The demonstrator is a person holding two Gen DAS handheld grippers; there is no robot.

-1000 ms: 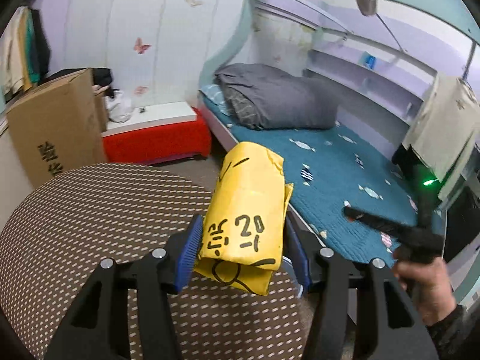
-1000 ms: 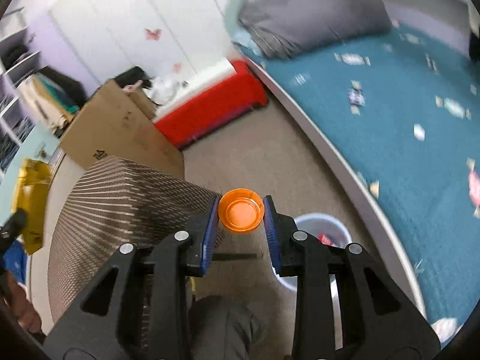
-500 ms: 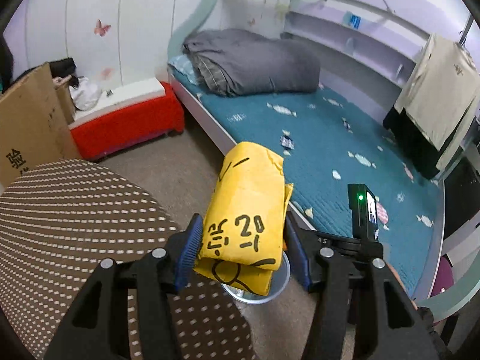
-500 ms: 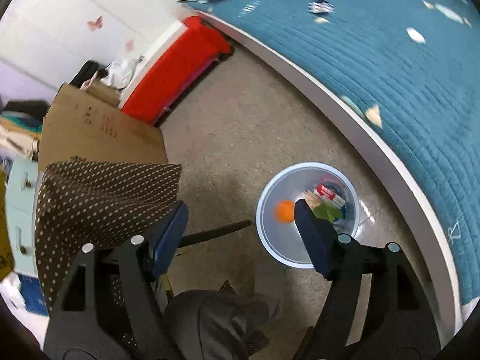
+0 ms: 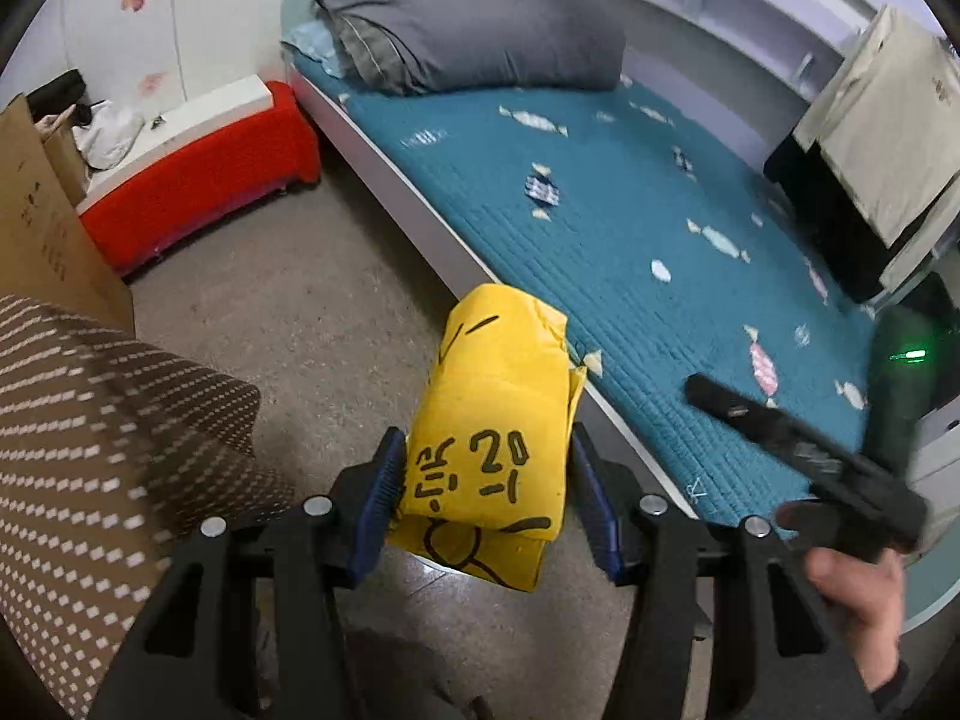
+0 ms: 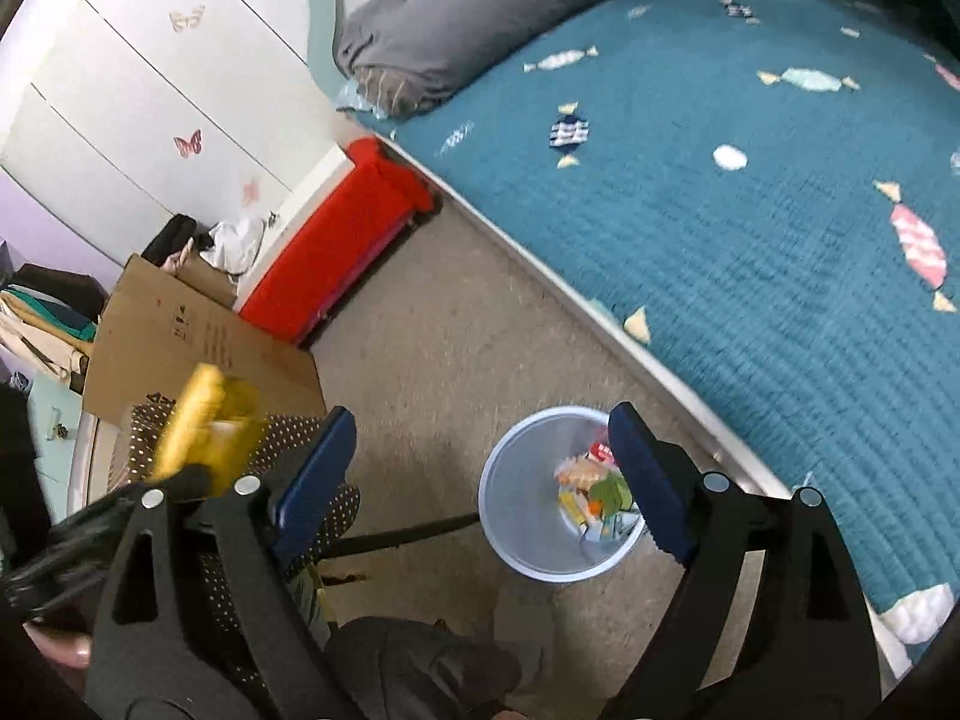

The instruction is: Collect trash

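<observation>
My left gripper [image 5: 486, 480] is shut on a folded yellow package [image 5: 492, 414] with black writing, held above the floor near the bed edge. The package also shows blurred in the right wrist view [image 6: 204, 426]. My right gripper [image 6: 480, 474] is open and empty, above a pale blue trash bin [image 6: 522, 534] on the floor that holds several scraps. In the left wrist view the bin is almost hidden behind the package. The right gripper also shows at the right of the left wrist view [image 5: 804, 456], blurred.
A bed with a teal cover [image 5: 630, 228] and grey bedding [image 5: 474, 30] runs along the right. A red bench [image 5: 198, 180], a cardboard box [image 6: 186, 342] and a dotted brown chair seat [image 5: 96, 456] stand on the left. A dark trouser leg [image 6: 408, 666] is below.
My right gripper opened and the orange cap dropped into the bin. Then it lifted a little. My left gripper carried the yellow package off the chair seat toward the bin.
</observation>
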